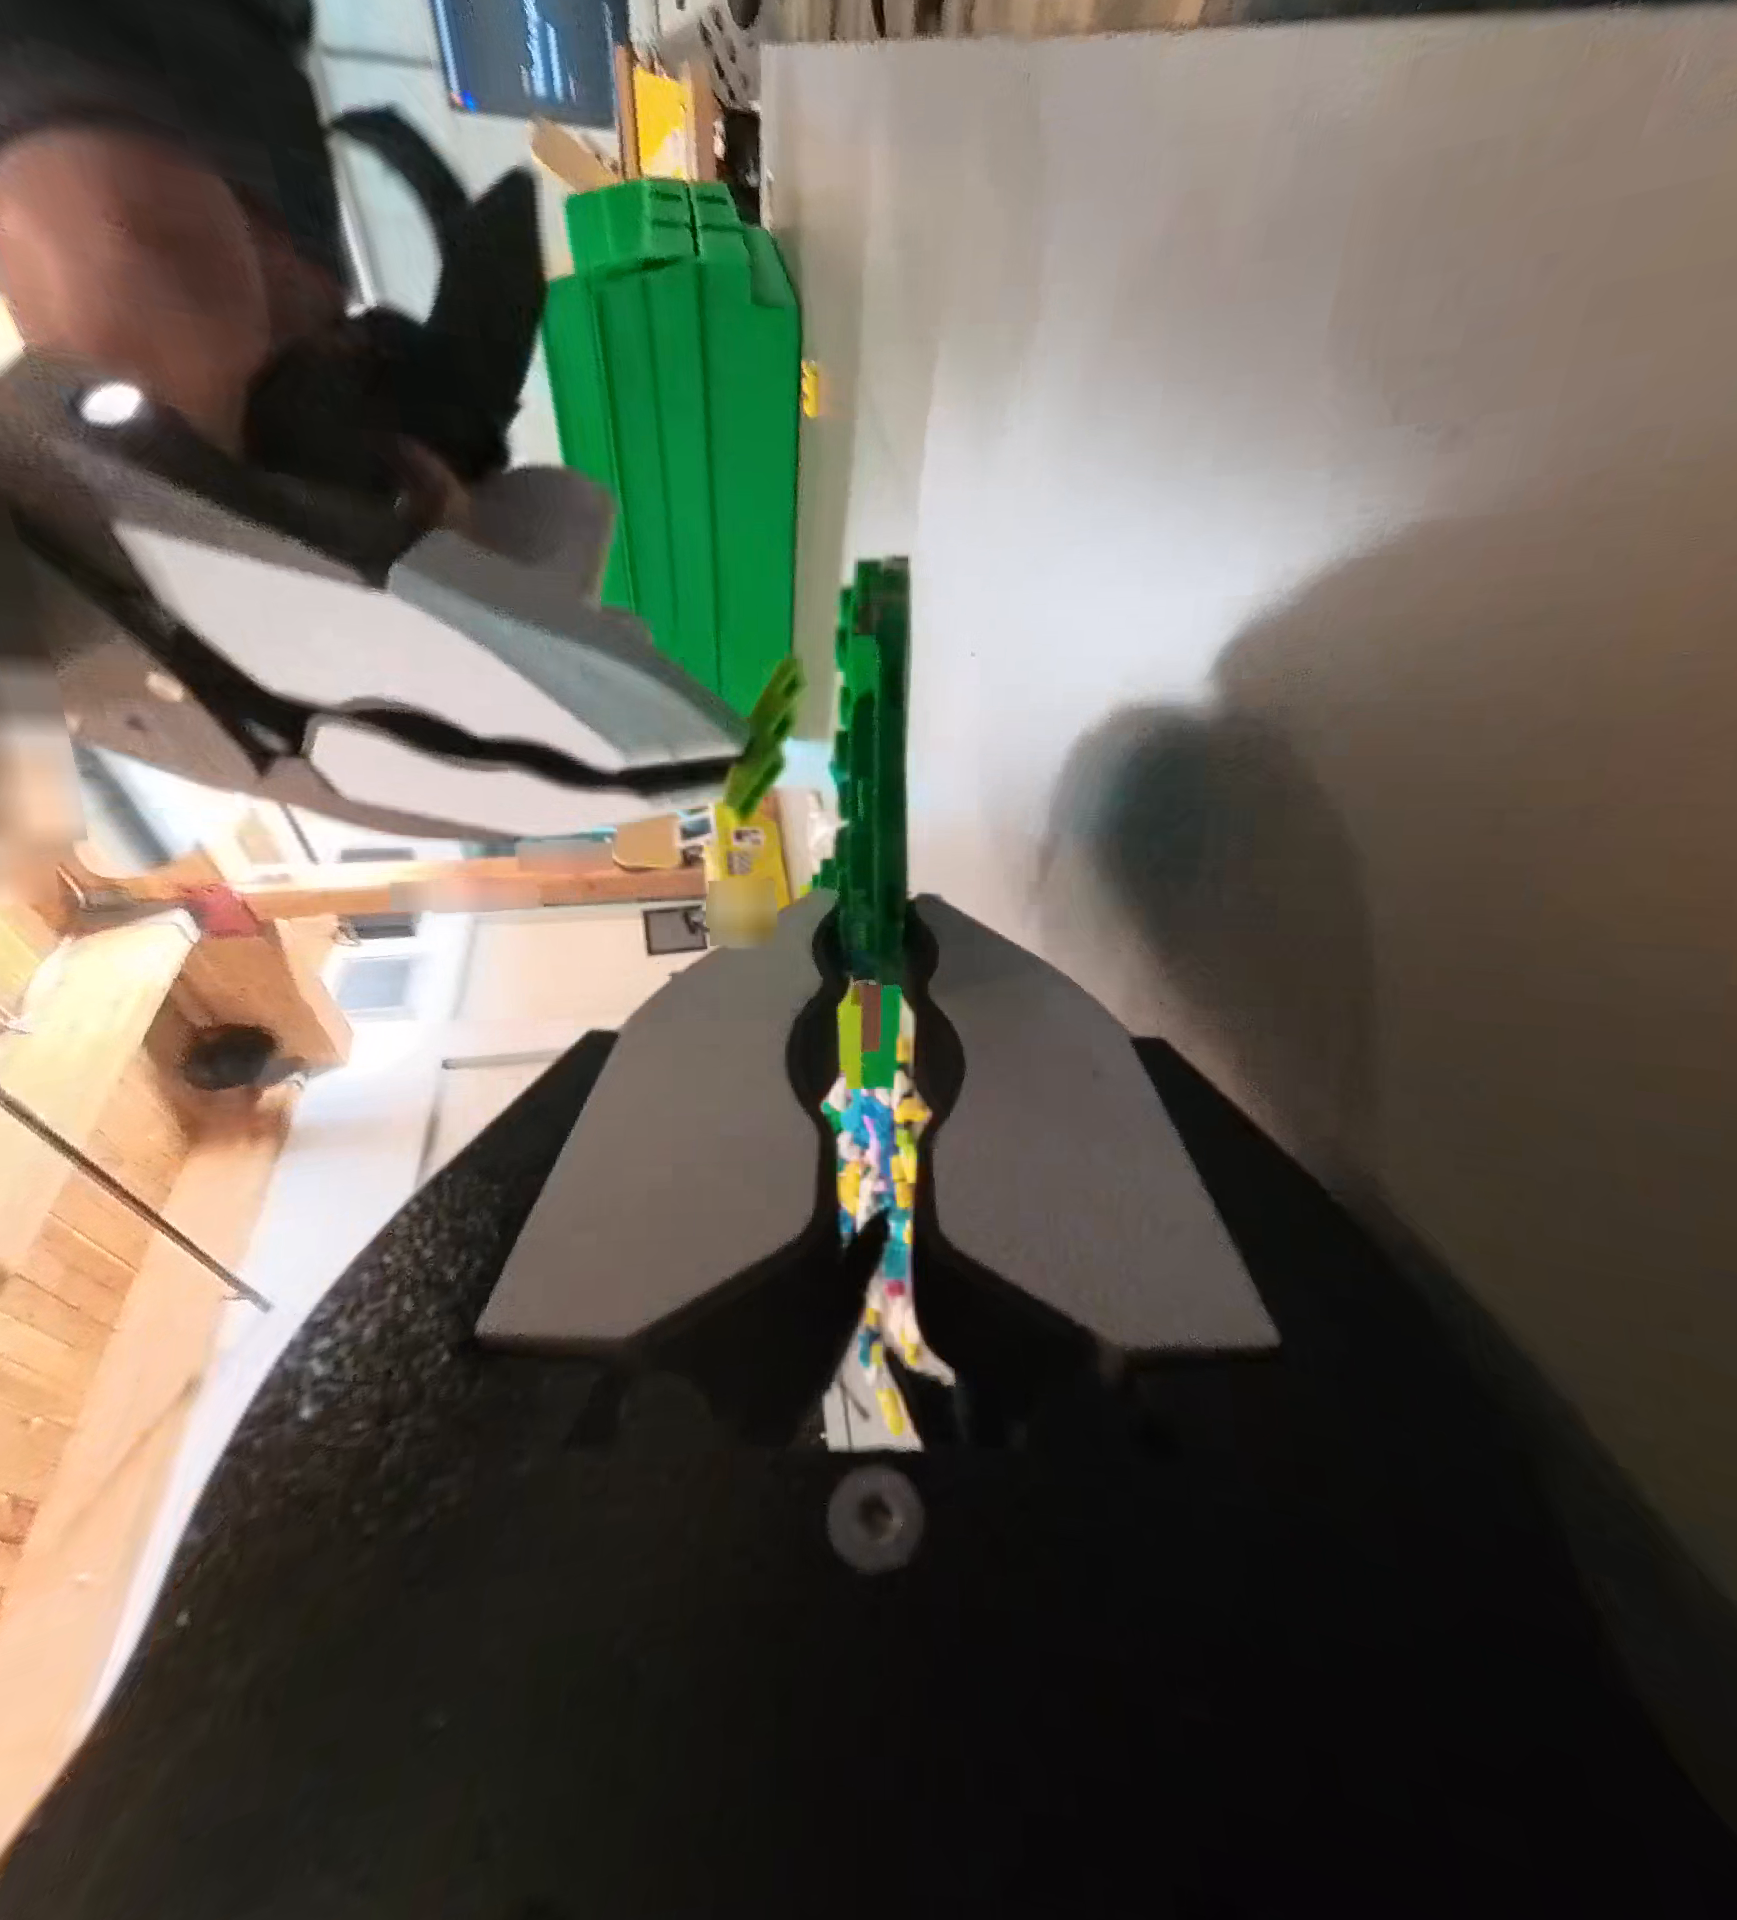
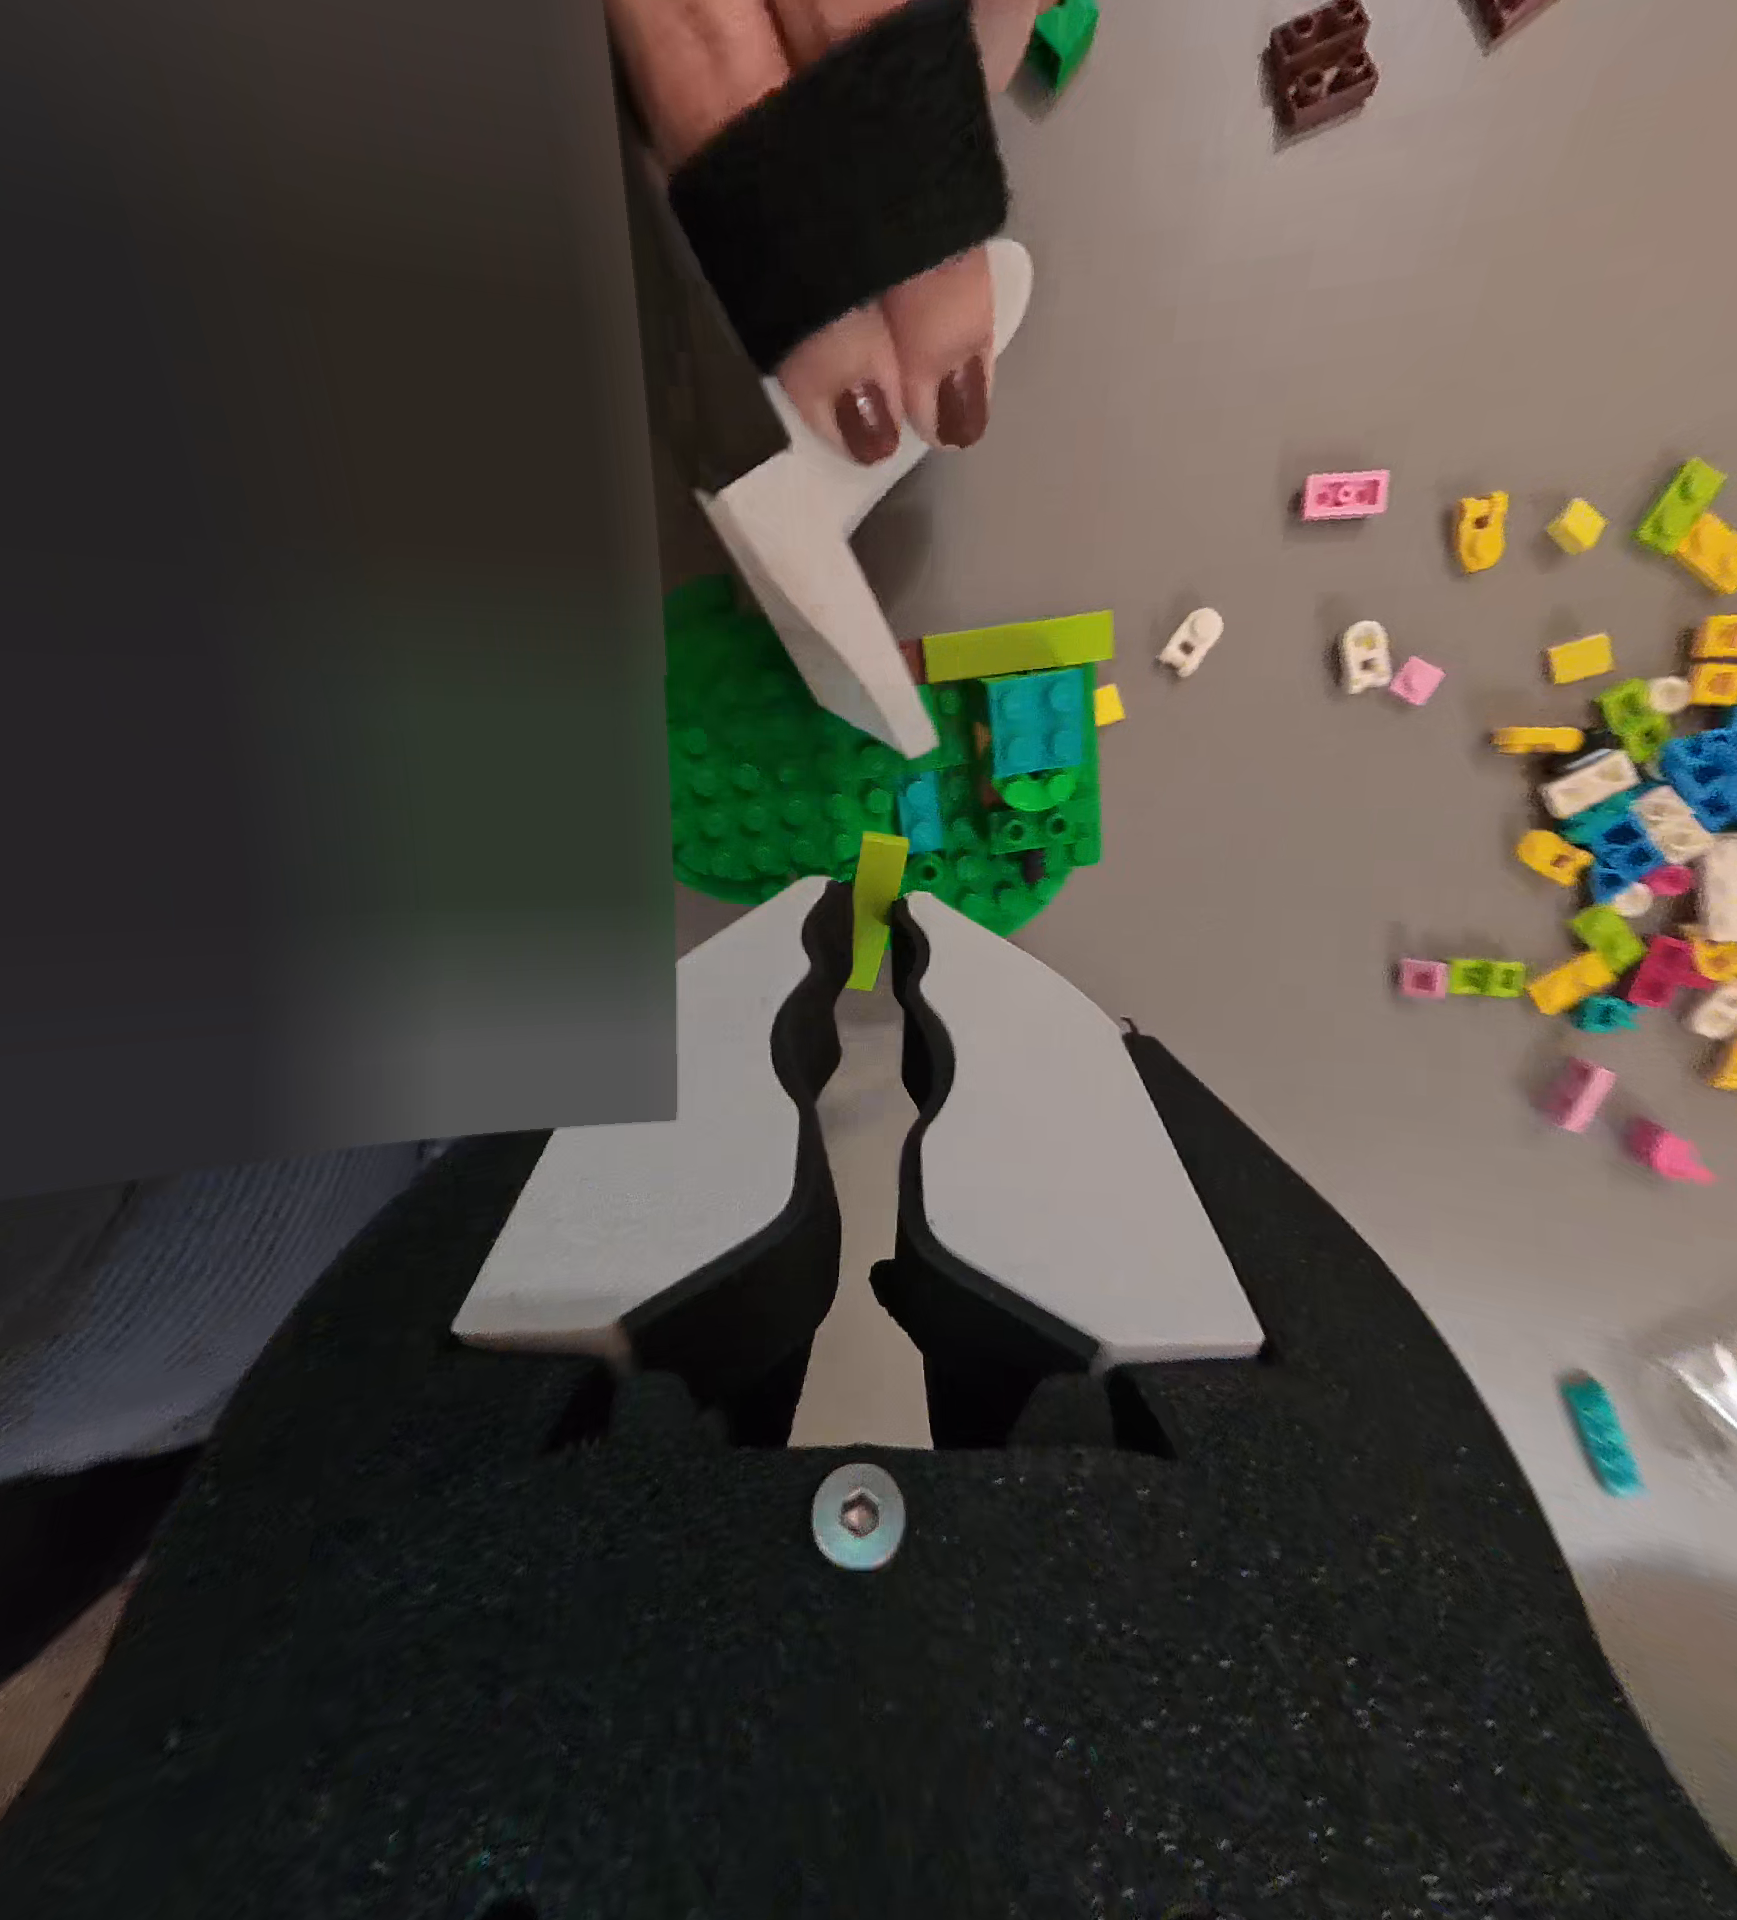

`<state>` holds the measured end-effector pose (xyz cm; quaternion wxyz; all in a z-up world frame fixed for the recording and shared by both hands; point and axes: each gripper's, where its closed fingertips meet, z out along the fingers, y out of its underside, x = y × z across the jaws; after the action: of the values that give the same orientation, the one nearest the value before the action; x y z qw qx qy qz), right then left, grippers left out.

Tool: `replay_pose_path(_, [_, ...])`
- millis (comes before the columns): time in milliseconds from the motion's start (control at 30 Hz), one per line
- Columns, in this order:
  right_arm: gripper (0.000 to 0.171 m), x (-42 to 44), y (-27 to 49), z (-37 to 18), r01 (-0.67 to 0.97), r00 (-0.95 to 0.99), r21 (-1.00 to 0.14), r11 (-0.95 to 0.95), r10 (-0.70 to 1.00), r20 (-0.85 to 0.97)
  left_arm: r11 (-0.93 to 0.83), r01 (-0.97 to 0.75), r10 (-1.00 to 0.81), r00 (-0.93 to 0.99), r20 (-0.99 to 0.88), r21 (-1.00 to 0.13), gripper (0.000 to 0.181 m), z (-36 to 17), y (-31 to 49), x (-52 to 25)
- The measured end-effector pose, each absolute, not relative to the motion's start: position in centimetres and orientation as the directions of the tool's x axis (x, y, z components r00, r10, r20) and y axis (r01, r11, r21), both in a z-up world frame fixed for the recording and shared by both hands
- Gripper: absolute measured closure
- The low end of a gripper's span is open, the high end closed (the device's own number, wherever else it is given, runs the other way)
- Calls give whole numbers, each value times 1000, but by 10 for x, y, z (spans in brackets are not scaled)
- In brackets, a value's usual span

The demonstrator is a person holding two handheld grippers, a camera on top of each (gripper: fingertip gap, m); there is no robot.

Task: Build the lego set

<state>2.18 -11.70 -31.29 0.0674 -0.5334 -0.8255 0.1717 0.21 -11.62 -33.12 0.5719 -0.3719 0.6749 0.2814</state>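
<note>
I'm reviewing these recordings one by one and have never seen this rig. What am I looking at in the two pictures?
No robot: a person holds a two-finger gripper in each hand, each with a forward-looking camera. In the left view, the left gripper is shut on the edge of the green baseplate, seen edge-on. In the right view, the right gripper pinches a lime plate just above that baseplate, which carries a small build. The grey table holds loose bricks at right.

Left wrist view: rolled sideways, looked edge-on and close along the green baseplate [image 1: 874, 748].
Right wrist view: looked down close onto it.
Shared: baseplate, lime piece [image 2: 874, 914].
</note>
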Motion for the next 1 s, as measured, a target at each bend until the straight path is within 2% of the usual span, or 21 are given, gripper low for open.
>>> replay_pose_path(200, [165,19,-125,-333,770,-436,-559,309,894,-106,540,-840,-247,-91,-965,-59,172,-340,-118,5])
replay_pose_path(467, [165,27,-127,-347,754,-485,-587,296,853,-193,501,-859,-296,-59,-953,-103,148,-339,-116,5])
replay_pose_path(800, [165,28,-130,-353,746,-521,-600,289,814,-255,479,-867,-314,-26,-949,-135,130,-332,-101,-13])
replay_pose_path(933, [165,32,-130,-352,748,-533,-600,282,795,-291,528,-843,-296,-69,-953,-103,129,-331,-100,-11])
replay_pose_path(1000, [165,35,-127,-343,740,-533,-622,256,788,-308,539,-841,-275,-129,-953,-42,134,-334,-101,-17])
